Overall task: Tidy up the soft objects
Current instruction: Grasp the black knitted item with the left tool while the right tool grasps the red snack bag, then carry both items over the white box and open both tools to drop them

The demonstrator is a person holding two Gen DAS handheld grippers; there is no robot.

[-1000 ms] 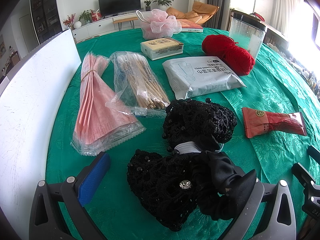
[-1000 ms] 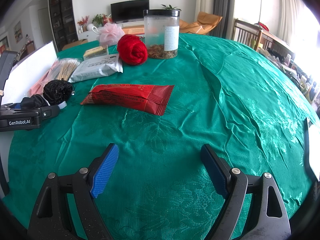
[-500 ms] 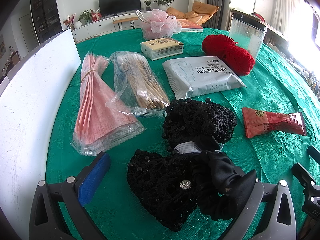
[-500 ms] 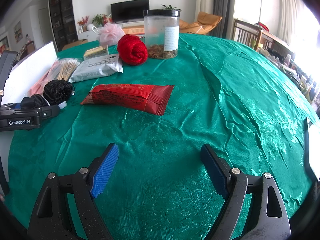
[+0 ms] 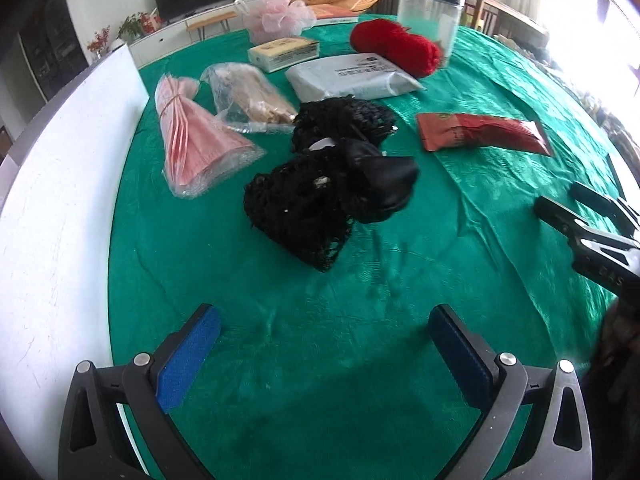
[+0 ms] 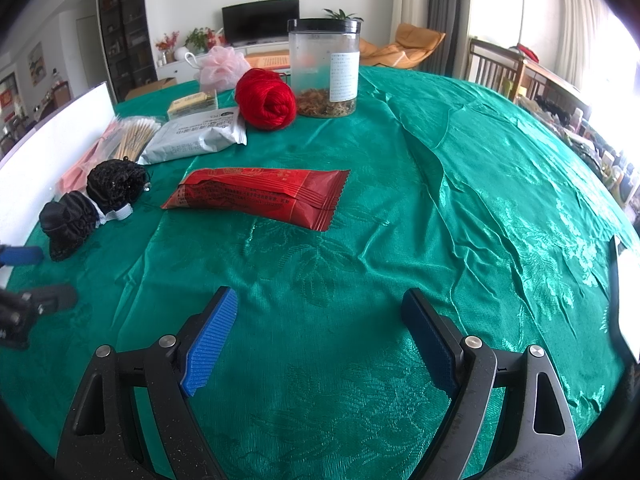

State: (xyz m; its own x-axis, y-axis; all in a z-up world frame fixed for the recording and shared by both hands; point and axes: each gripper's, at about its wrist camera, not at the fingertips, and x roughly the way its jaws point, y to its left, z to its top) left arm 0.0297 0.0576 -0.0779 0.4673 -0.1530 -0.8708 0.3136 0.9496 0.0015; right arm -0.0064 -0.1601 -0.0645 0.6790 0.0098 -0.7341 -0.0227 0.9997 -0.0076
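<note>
on a green patterned tablecloth (image 6: 460, 200), the left gripper (image 5: 324, 340) hangs with its blue-padded jaws spread wide and nothing between them, only bare cloth under the gap. ahead of it lies a heap of black hair nets and a black satin bow (image 5: 328, 188), clear of both pads and resting on the cloth. a second black net (image 5: 344, 120) sits just behind the heap, touching it. to the left of the heap lie a clear bag of pink sheets (image 5: 196, 148) and a clear bag of wooden sticks (image 5: 252, 100), side by side near a white board (image 5: 60, 184) standing along the table's edge. behind them are a grey wipes pack (image 5: 352, 78), a small pale box (image 5: 284, 53), a red yarn ball (image 5: 396, 46), a pink bath pouf (image 5: 276, 18) and a clear jar with a black lid (image 6: 325, 68). a red foil packet (image 6: 260, 196) lies flat to the right of the black nets, apart from them. the right gripper (image 6: 320, 332) is likewise wide open and empty, over bare cloth well short of the red packet; its dark body shows at the right edge of the left wrist view.
</note>
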